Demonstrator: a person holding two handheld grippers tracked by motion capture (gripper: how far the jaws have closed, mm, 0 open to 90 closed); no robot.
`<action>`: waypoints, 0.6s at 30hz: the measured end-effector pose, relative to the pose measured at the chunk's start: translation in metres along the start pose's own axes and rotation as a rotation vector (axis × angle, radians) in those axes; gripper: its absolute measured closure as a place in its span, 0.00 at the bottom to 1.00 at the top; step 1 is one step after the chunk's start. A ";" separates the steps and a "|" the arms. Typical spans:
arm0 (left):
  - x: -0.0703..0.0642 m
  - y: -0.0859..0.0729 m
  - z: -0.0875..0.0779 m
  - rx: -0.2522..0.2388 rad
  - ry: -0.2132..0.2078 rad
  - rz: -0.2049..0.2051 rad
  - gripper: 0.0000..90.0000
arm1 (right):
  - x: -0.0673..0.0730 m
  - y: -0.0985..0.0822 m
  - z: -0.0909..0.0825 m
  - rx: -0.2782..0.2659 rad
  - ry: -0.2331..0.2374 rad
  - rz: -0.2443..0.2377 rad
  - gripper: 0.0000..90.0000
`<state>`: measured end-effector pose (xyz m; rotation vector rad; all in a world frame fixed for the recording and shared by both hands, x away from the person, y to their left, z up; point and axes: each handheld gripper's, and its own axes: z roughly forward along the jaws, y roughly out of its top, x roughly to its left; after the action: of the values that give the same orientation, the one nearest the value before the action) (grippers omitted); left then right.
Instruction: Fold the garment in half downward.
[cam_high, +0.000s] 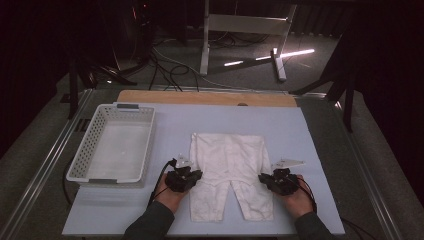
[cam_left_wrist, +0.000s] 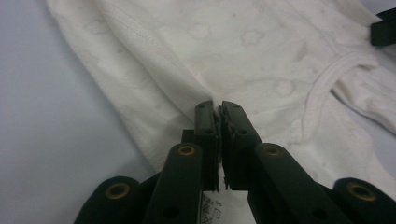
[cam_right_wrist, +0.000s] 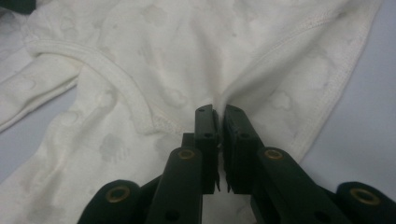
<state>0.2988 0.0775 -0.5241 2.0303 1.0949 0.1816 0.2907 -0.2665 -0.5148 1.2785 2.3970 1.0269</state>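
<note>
A small white garment (cam_high: 227, 160) with two short legs lies flat on the pale blue mat (cam_high: 305, 135), legs toward me. My left gripper (cam_high: 198, 175) sits at the garment's left edge, at the hip. In the left gripper view its jaws (cam_left_wrist: 218, 106) are shut on a pinched fold of the white fabric (cam_left_wrist: 233, 46). My right gripper (cam_high: 263, 178) is at the garment's right edge, level with the left. Seen from the right gripper view, the jaws (cam_right_wrist: 218, 109) are shut on a raised fold of the fabric (cam_right_wrist: 187, 56), next to a ribbed hem.
A white perforated basket (cam_high: 80, 155) stands on the mat's left side with nothing in it. A wooden board (cam_high: 200, 97) runs along the mat's far edge. Beyond the table, a metal stand and cables are on the floor.
</note>
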 end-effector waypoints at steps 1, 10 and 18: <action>0.000 0.000 -0.001 -0.003 -0.007 0.007 0.96 | 0.000 0.000 0.000 -0.003 0.000 -0.007 0.95; -0.002 0.004 -0.018 -0.045 -0.037 0.000 0.97 | 0.004 0.003 -0.017 -0.062 0.011 -0.004 0.95; -0.009 0.002 -0.037 -0.070 -0.072 0.000 0.97 | 0.013 0.000 -0.033 -0.095 0.032 -0.010 0.95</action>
<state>0.2774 0.0918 -0.4958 1.9597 1.0295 0.1438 0.2664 -0.2724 -0.4893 1.2250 2.3448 1.1516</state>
